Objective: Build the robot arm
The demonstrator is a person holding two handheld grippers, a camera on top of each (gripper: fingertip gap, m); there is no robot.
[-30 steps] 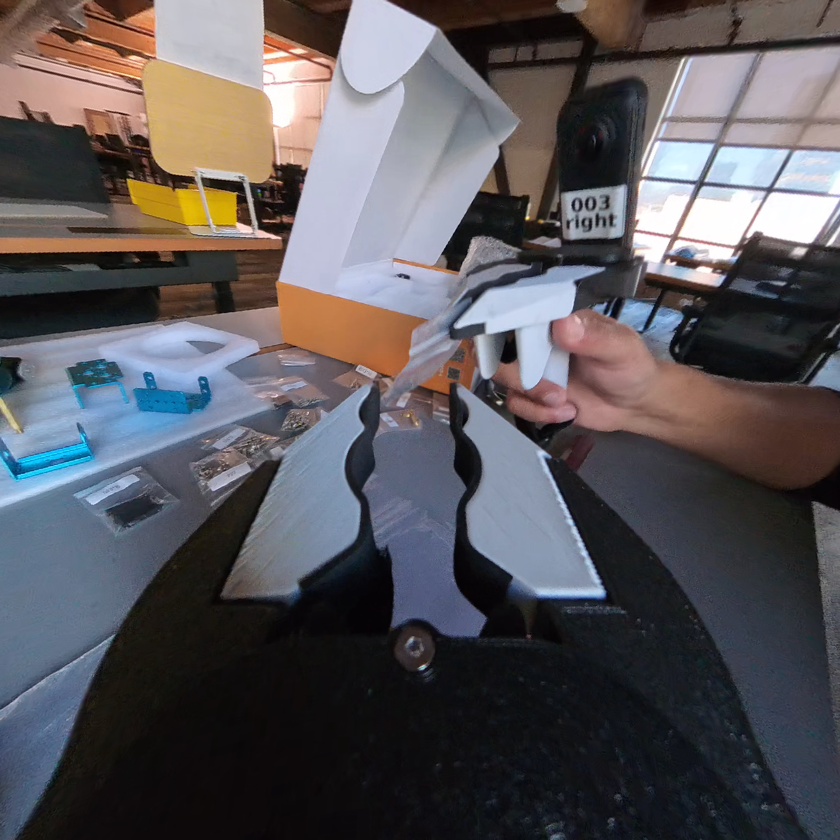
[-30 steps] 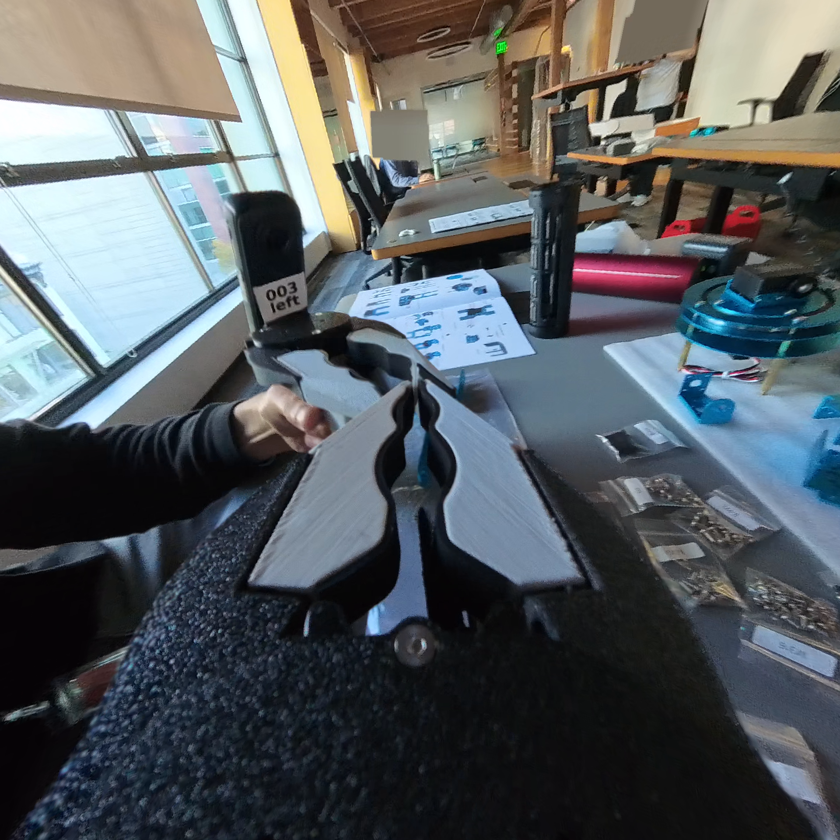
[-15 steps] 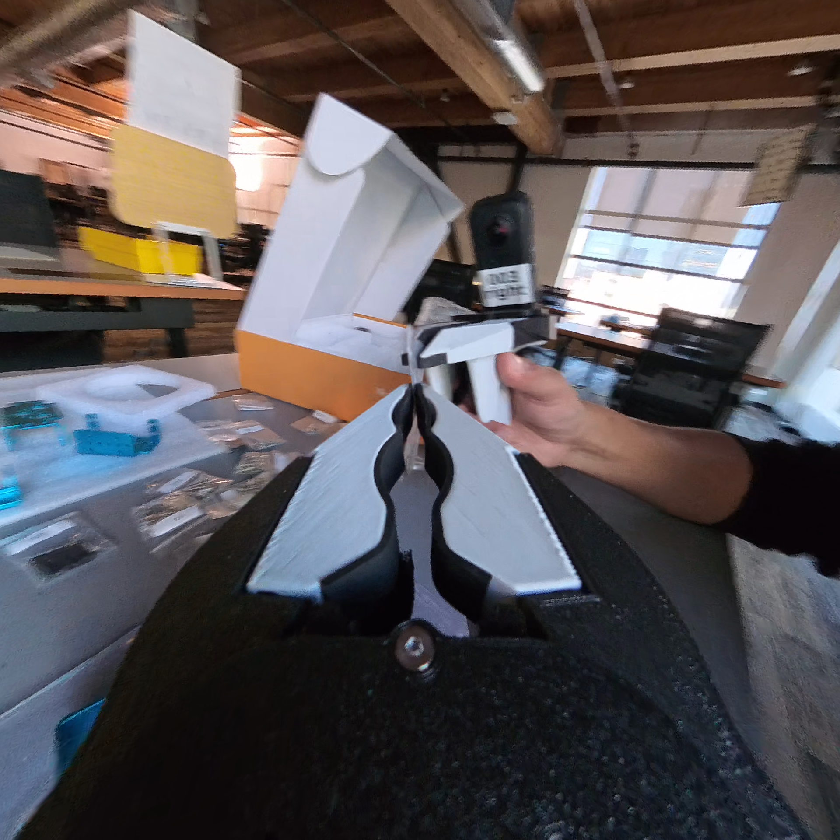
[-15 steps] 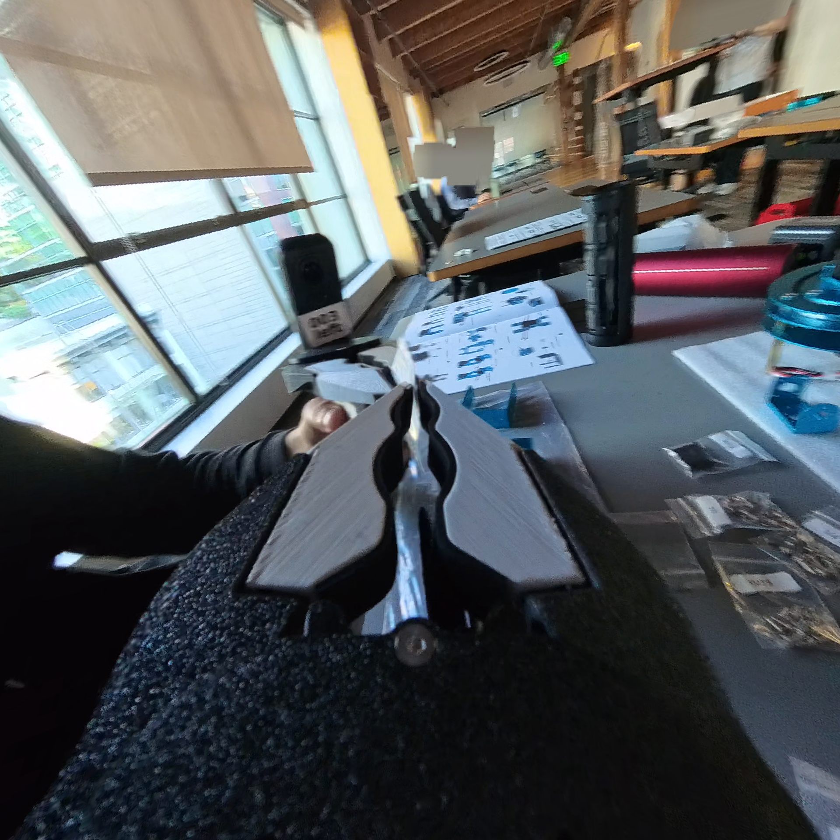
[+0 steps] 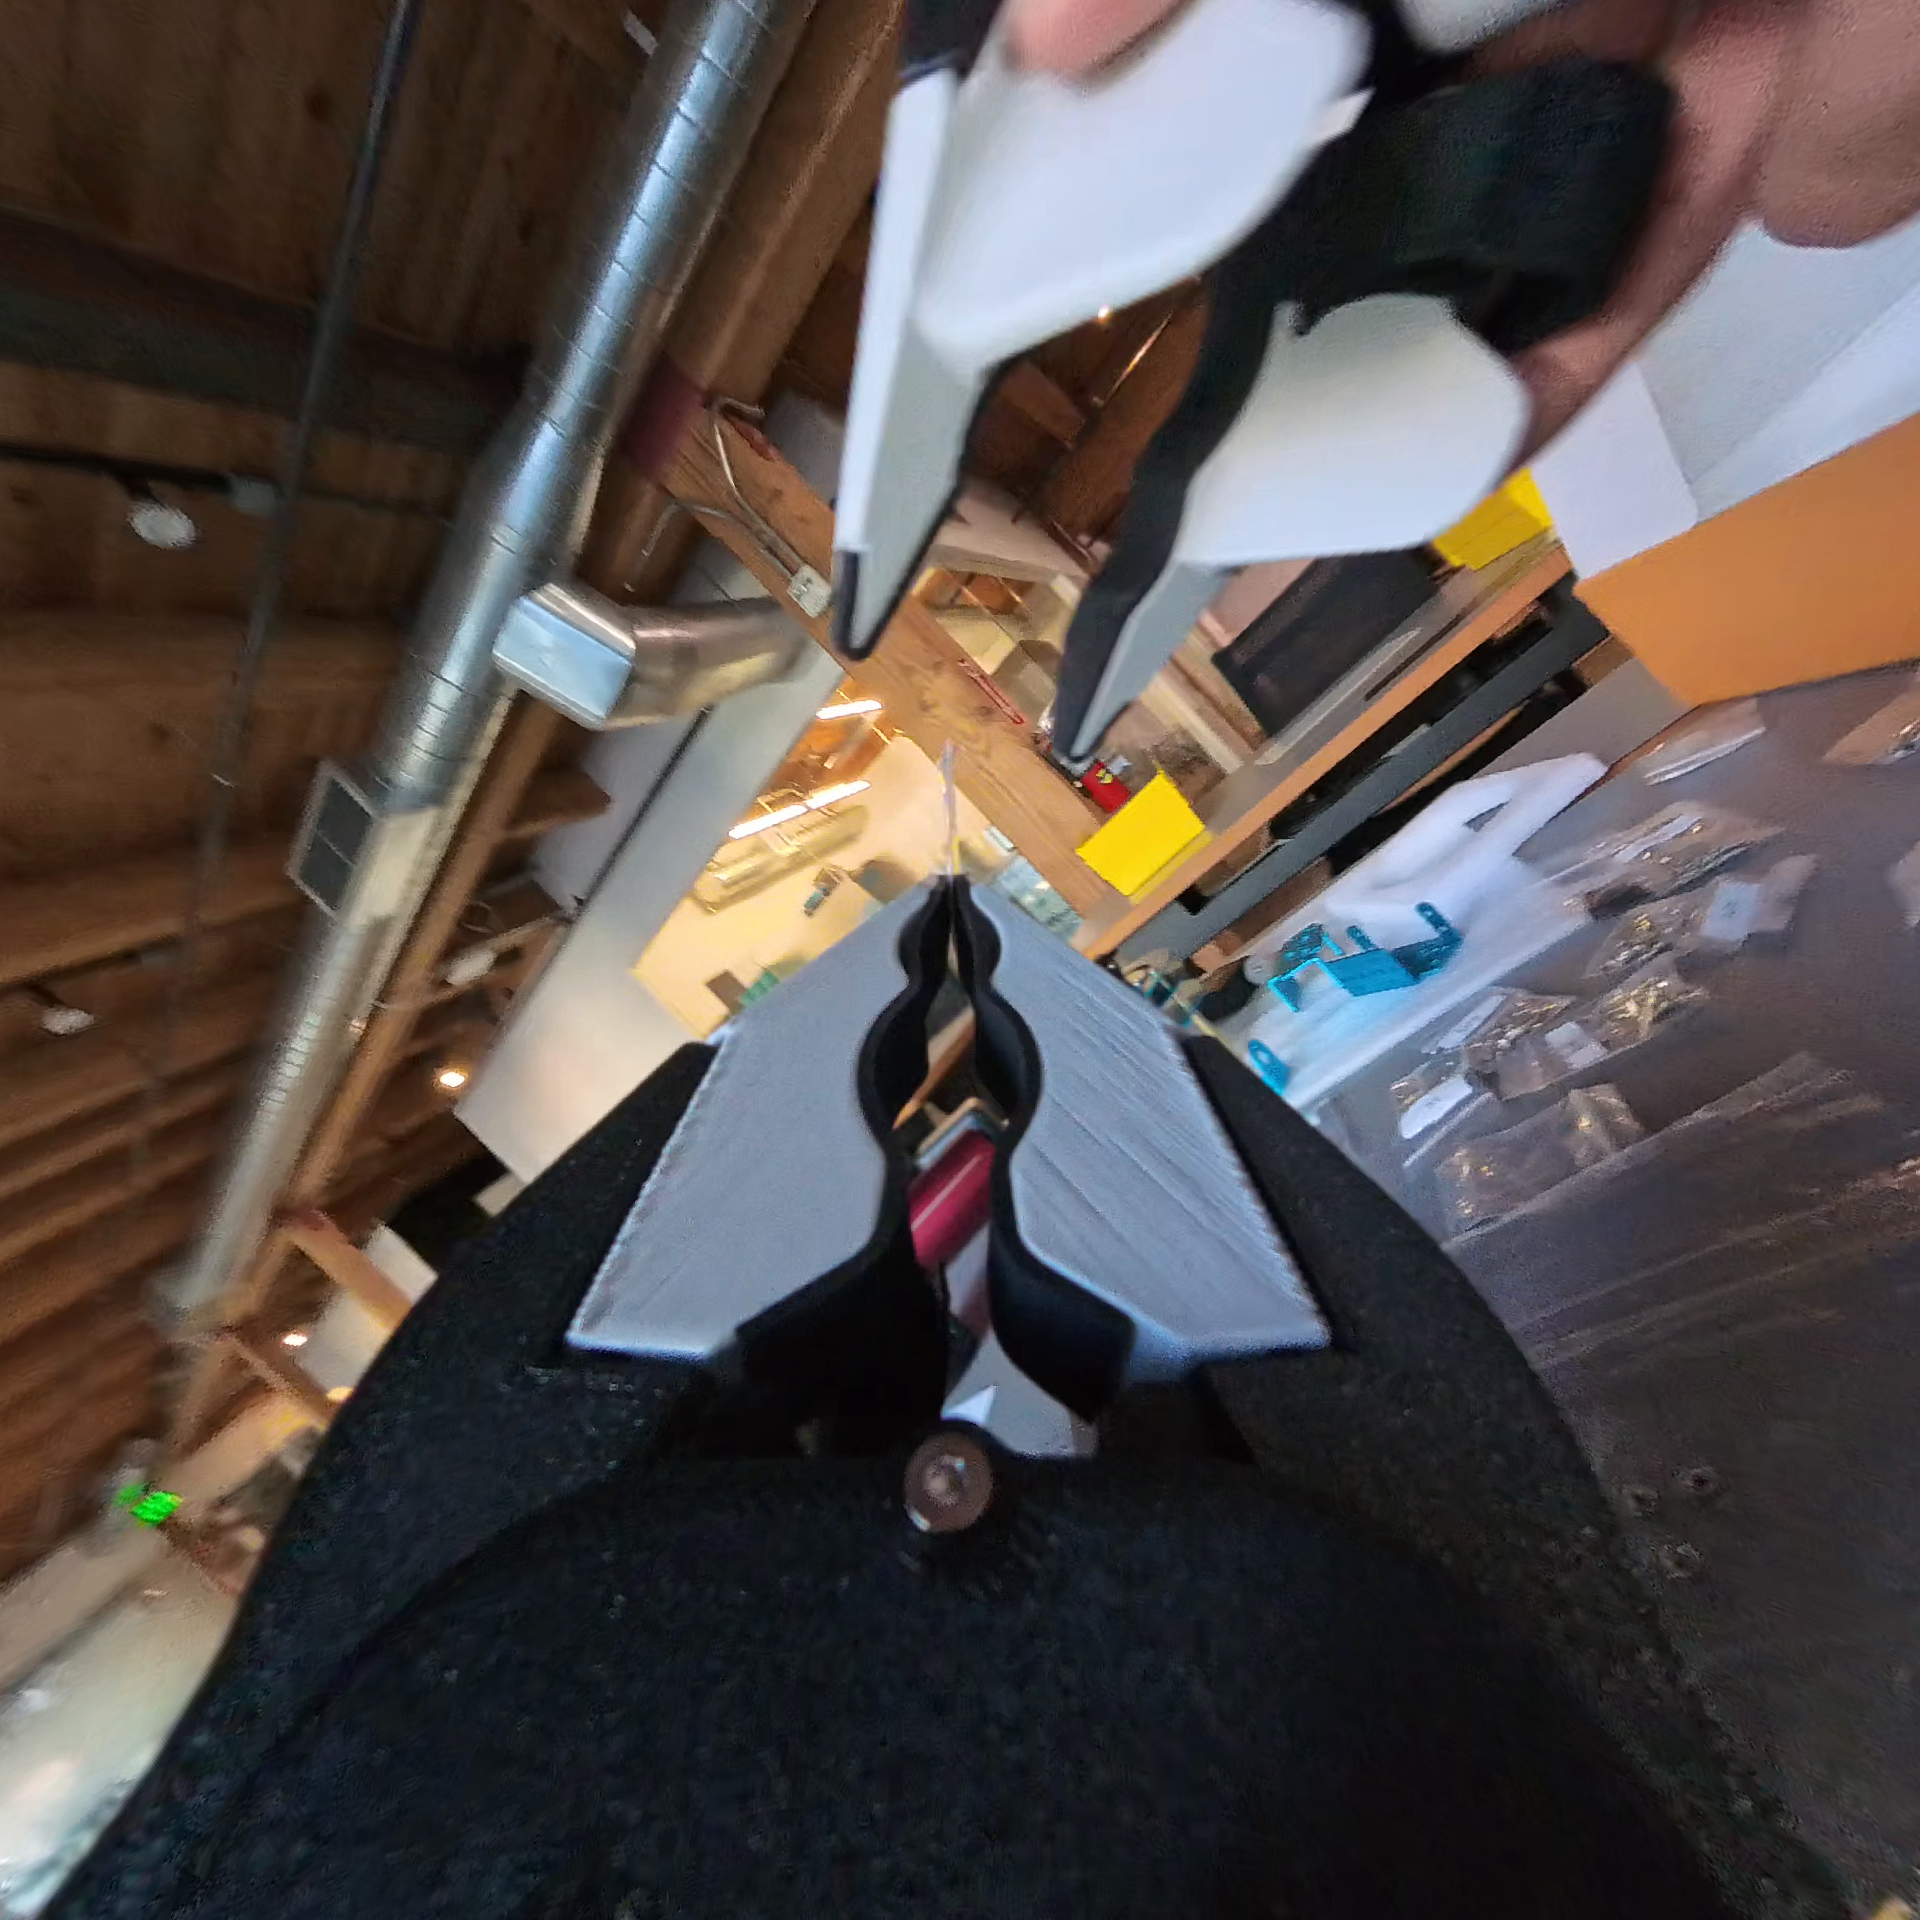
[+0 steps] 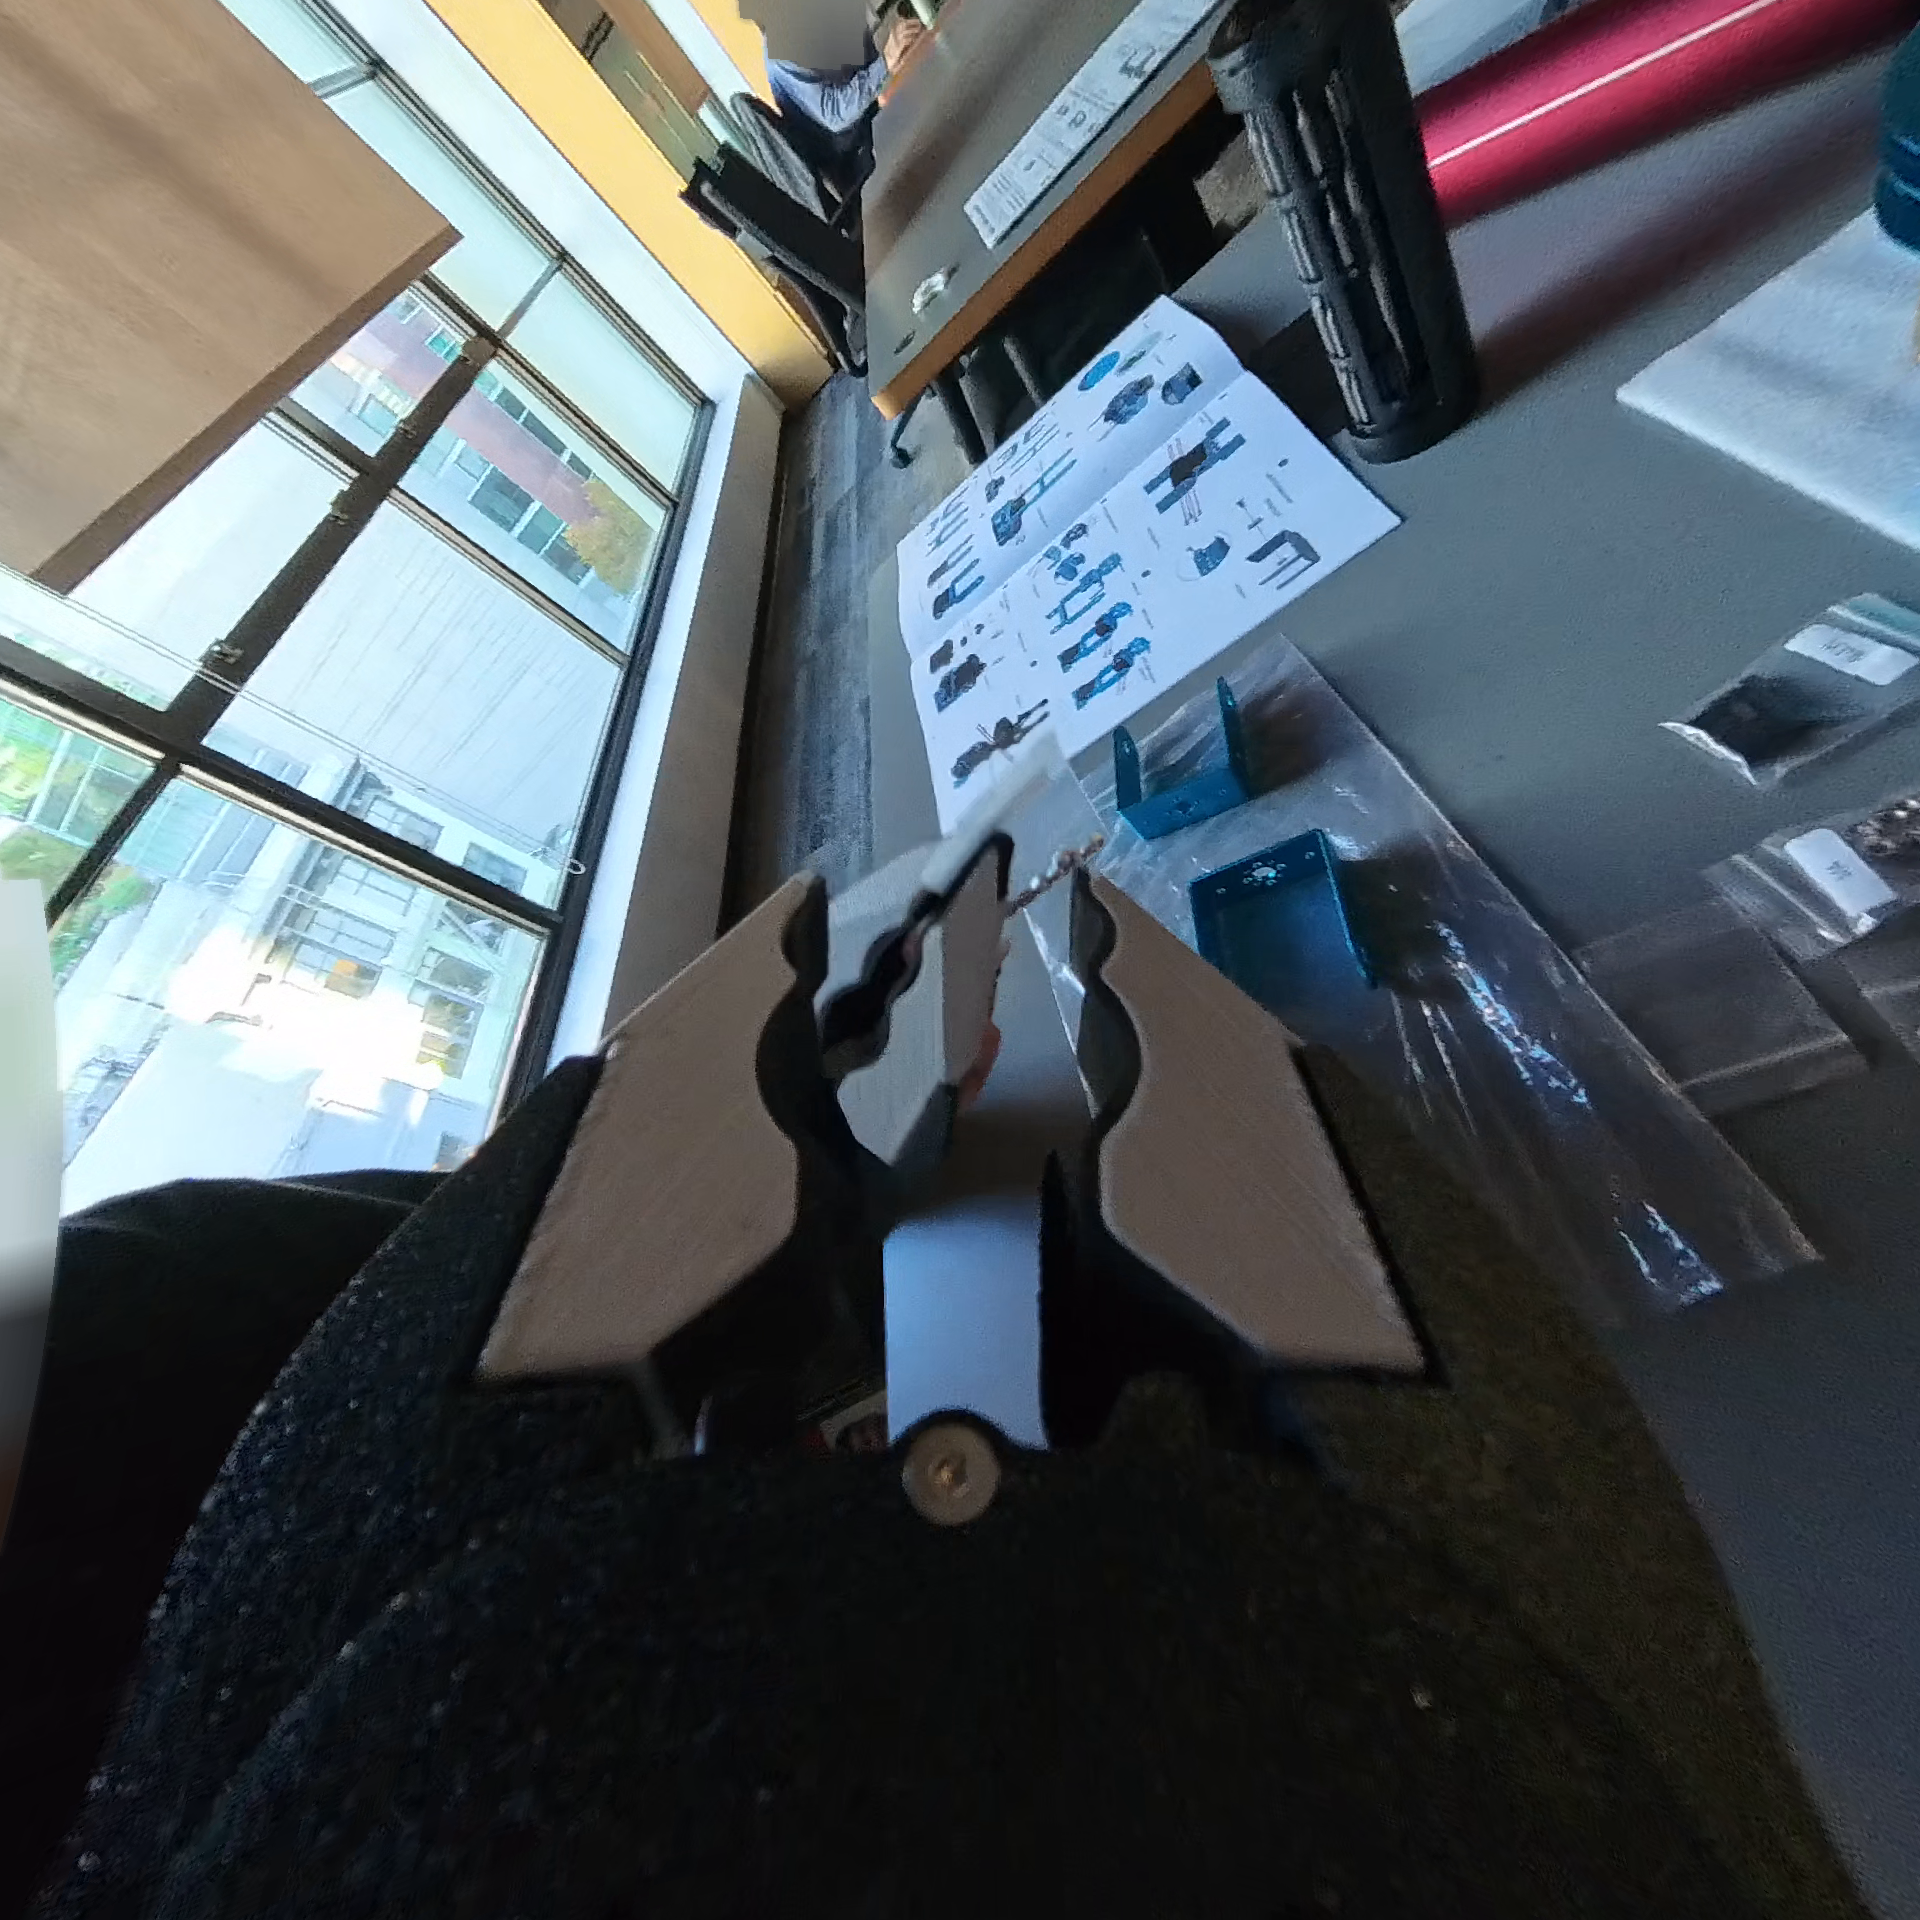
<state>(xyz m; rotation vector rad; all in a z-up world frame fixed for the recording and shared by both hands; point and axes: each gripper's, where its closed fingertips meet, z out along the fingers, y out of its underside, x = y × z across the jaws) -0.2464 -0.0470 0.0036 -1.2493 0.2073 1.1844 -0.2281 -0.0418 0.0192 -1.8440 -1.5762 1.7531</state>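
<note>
In the left wrist view my left gripper [image 5: 948, 896] is shut on a small clear plastic bag [image 5: 948, 810]. The bag is seen edge-on and sticks out past the fingertips. My right gripper [image 5: 966, 686] hangs just above it, jaws apart and not touching the bag. In the right wrist view my right gripper [image 6: 945, 891] is open. The left gripper [image 6: 971, 857] lies between its fingers, shut on the bag [image 6: 1013, 800]. The bag has a white label and small brownish screws inside. Neither right pad touches it.
An open instruction booklet [image 6: 1122, 561], two blue metal brackets [image 6: 1184, 790] on clear plastic, a black ribbed cylinder [image 6: 1351, 229] and small parts bags [image 6: 1787, 696] lie on the grey table [image 6: 1558, 582]. An orange box [image 5: 1766, 582] and white foam [image 5: 1455, 842] with blue parts are also there. My left and right fingertips are right by each other.
The right gripper held the bag a second ago. The left gripper shut on it, then the right opened and let go. Both views have tilted sharply.
</note>
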